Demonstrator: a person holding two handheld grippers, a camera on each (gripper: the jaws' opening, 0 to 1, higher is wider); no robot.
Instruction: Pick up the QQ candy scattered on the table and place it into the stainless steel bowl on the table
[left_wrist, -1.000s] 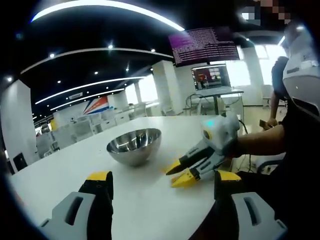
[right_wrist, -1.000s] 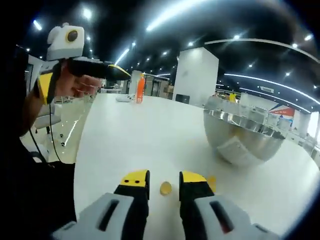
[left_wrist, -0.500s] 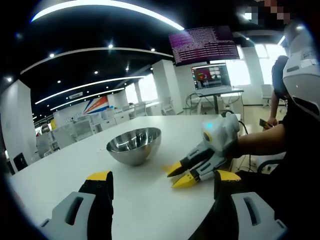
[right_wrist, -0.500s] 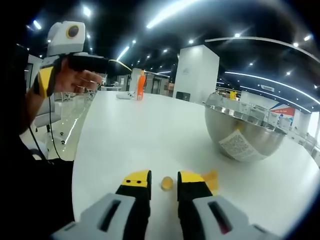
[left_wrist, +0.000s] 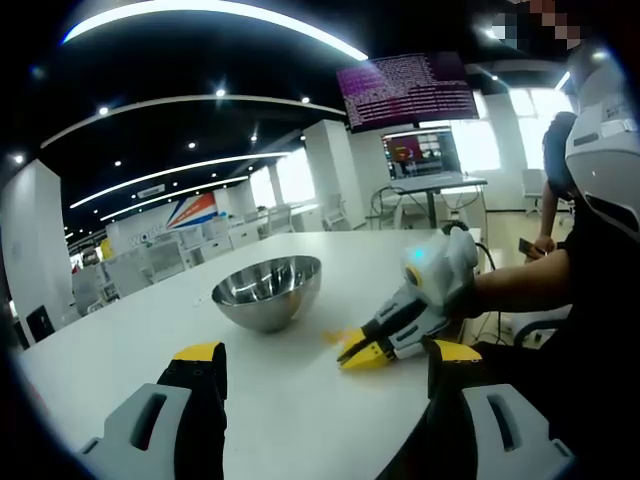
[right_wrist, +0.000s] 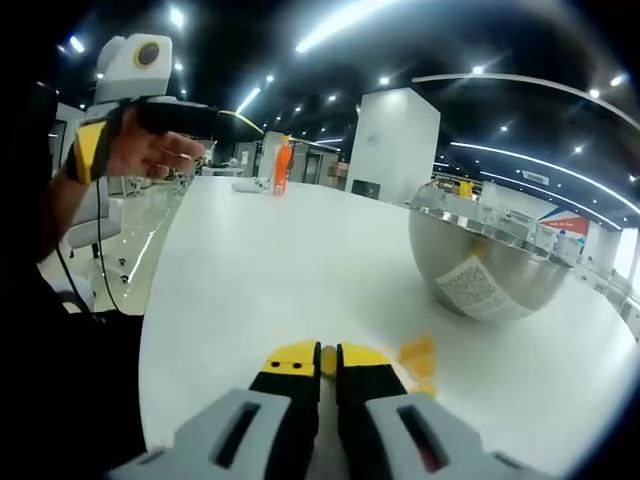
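Note:
The stainless steel bowl (left_wrist: 267, 290) stands upright on the white table (left_wrist: 300, 420); in the right gripper view the bowl (right_wrist: 490, 275) is to the right, with a label on its side. My right gripper (right_wrist: 328, 358) is shut on a small yellow QQ candy (right_wrist: 328, 365) down at the tabletop. Just to its right lies another yellow candy (right_wrist: 418, 352). In the left gripper view the right gripper (left_wrist: 362, 355) touches the table in front of the bowl. My left gripper (left_wrist: 328, 352) is open, holds nothing and hovers above the table; it also appears as the left gripper (right_wrist: 215, 125) raised in a hand.
An orange object (right_wrist: 283, 165) and a small white object (right_wrist: 247, 185) sit at the table's far end. Beyond the table edge are a desk with monitors (left_wrist: 420, 155) and a standing person (left_wrist: 555, 170). The near table edge (right_wrist: 150, 330) runs along the left.
My right gripper's jaws have shut on the candy that lay between them. The left gripper has stayed open and almost still.

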